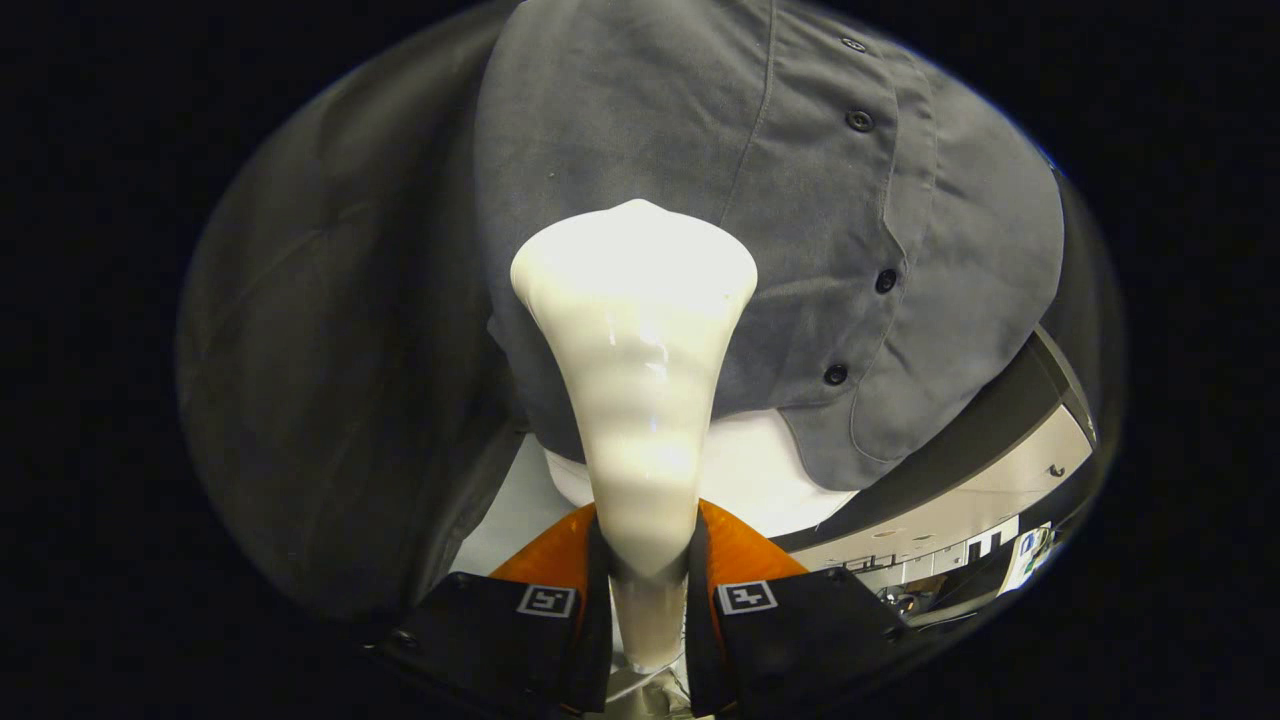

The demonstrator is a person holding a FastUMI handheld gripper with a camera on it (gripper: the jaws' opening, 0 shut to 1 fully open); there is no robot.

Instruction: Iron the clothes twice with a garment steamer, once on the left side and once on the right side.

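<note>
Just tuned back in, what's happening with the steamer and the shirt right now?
The hand-held gripper is shut on the white, glossy garment steamer, both fingers pressing on its narrow handle. The steamer's flared head points into the grey button-up shirt hanging just ahead, at or very near the cloth; actual contact can't be confirmed. The head sits over the panel beside the row of dark buttons, near the shirt's lower hem. Whether steam is coming out can't be seen.

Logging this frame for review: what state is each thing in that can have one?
gripper: shut on the garment steamer's handle, a finger on each side.
garment steamer: held, its head up against the shirt.
shirt: grey, hanging, buttoned along the placket, lower hem loose.
</note>
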